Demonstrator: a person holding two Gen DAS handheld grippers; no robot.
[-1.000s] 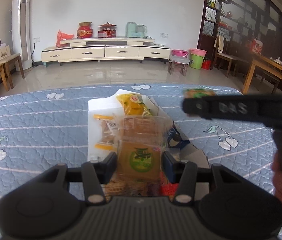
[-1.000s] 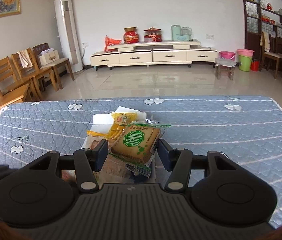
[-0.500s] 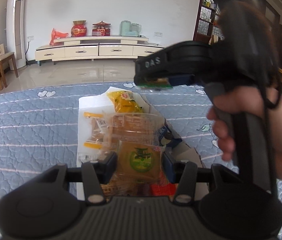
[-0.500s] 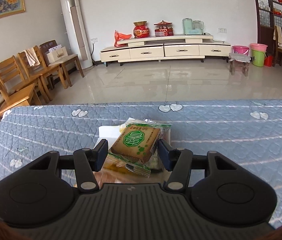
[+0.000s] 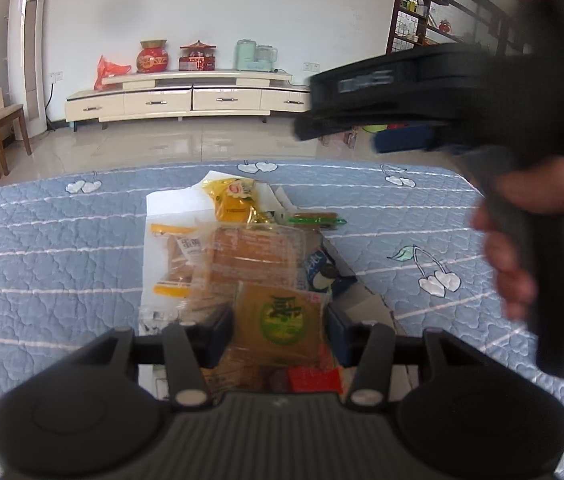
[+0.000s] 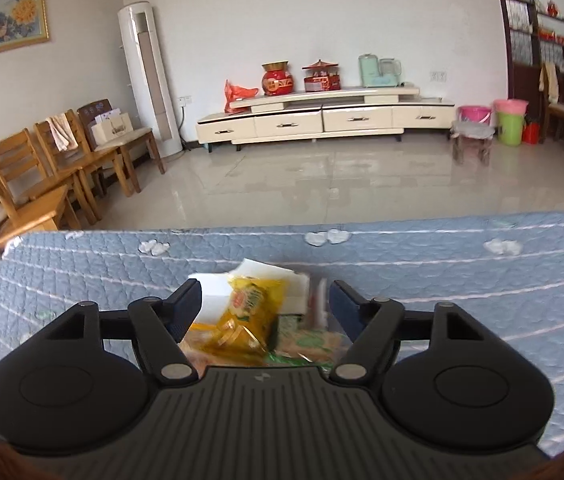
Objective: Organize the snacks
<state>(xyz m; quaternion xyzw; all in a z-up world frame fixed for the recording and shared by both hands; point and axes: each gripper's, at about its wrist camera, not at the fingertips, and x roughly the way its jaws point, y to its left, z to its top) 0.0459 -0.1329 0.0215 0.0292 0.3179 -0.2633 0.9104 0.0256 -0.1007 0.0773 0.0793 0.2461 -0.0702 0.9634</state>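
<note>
A white box [image 5: 170, 204] lay open on the blue quilt [image 5: 62, 240], its flaps spread flat, with the snacks heaped in it: a yellow bag [image 5: 236, 200] at the far end, a clear pack of brown cakes [image 5: 254, 256] in the middle, an orange-edged pack [image 5: 178, 256] to the left, a blue packet [image 5: 322, 270] to the right. The left gripper [image 5: 280, 328] pinched a green-labelled cake [image 5: 282, 322] at the near end, its jaws easing apart. The right gripper [image 6: 266, 300] was spreading wide above the box, nothing pressed between its fingers; a green-wrapped cake [image 6: 310, 344] lay below it beside the yellow bag.
</note>
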